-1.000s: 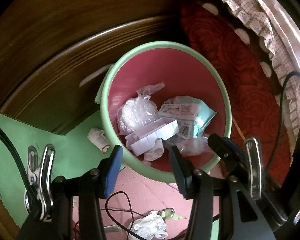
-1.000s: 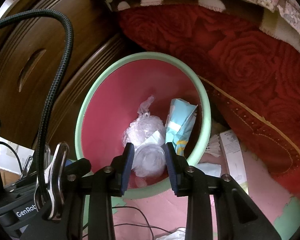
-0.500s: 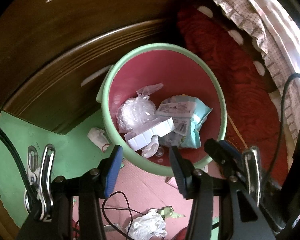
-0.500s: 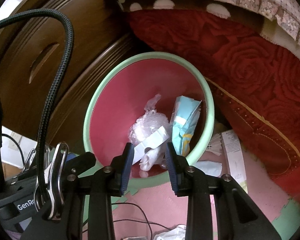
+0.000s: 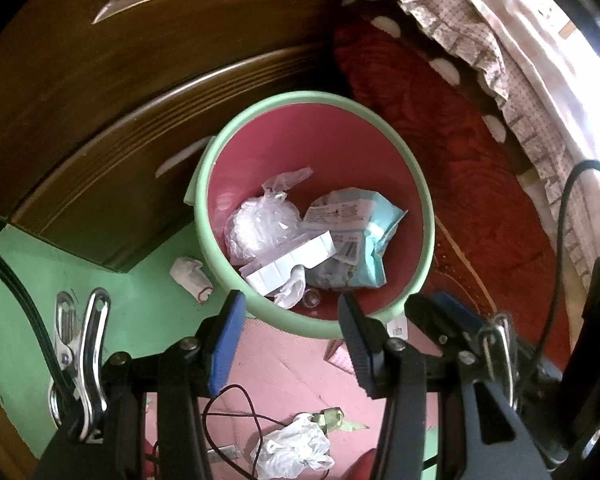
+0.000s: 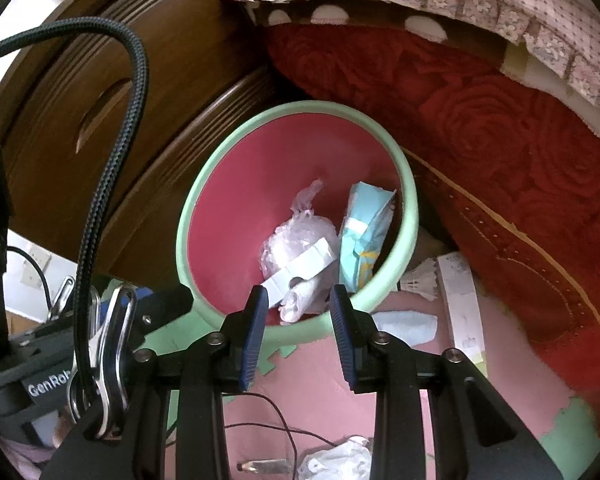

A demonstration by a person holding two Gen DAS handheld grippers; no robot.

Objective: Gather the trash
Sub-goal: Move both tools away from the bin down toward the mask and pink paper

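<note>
Green bin upright, white box lying slantwise inside, left tongs and right tongs spread, empty

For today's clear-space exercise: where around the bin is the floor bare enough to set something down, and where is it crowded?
Bare: green mat between the wooden cabinet and the bin. Crowded: pink mat below the bin, with the black cord and crumpled bag; the bin's right, with a white box and tissue.

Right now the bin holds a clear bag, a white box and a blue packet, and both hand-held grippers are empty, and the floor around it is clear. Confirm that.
Not the floor: the left wrist view shows a crumpled white wrapper beside the bin and a plastic bag nearer the camera. The rest stands.
</note>
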